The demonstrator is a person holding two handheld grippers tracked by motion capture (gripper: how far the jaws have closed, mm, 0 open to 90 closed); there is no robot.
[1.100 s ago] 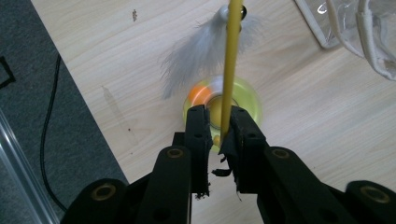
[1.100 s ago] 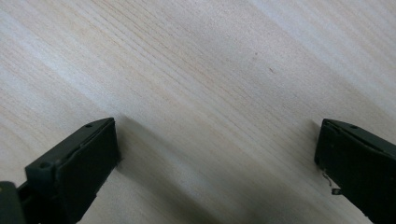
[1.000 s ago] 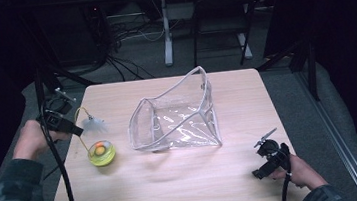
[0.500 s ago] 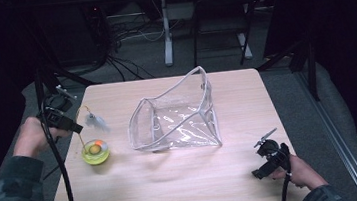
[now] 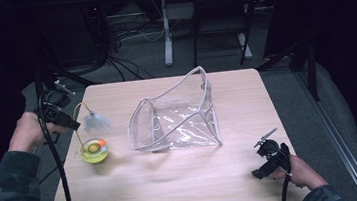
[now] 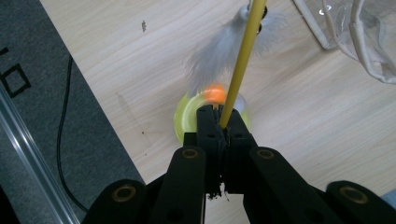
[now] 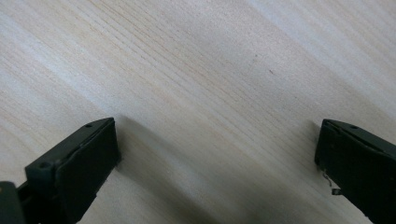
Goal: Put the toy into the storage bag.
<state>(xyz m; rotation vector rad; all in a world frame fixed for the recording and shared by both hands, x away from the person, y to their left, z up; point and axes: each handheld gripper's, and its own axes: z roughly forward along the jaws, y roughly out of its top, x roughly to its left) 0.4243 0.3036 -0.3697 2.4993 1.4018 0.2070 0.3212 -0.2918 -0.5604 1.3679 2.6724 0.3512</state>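
Clamping a thin yellow wand (image 6: 239,65), the left gripper (image 6: 219,122) has its jaws fully together on the stem; the wand is part of a cat toy with a white feather tuft (image 5: 96,121) at its far end and a round yellow-green base (image 5: 94,150) carrying an orange ball. Landmark: the clear plastic pouch (image 5: 178,115) standing open near the middle of the table (image 5: 176,191).

Toy position: base rests on the table just left of the pouch, apart from it. The feather hangs above the base, between the left gripper and the pouch's left edge. In the left gripper view the stem runs up from the jaws past the feather, with the base blurred directly behind the jaw tips.

Left gripper (image 5: 60,115) in the high view: left of the pouch, over the table's left edge, held by a hand with a camouflage sleeve.

Right gripper (image 5: 269,157): near the table's front right corner, below and right of the pouch, well apart from it. Its jaws stand wide with nothing between them; the right gripper view shows bare wood grain under the jaws.

Surface: light wood laminate, squarish, rounded corners. Room: dark, grey carpet, loose black cables and table legs behind the pouch's side of the table.
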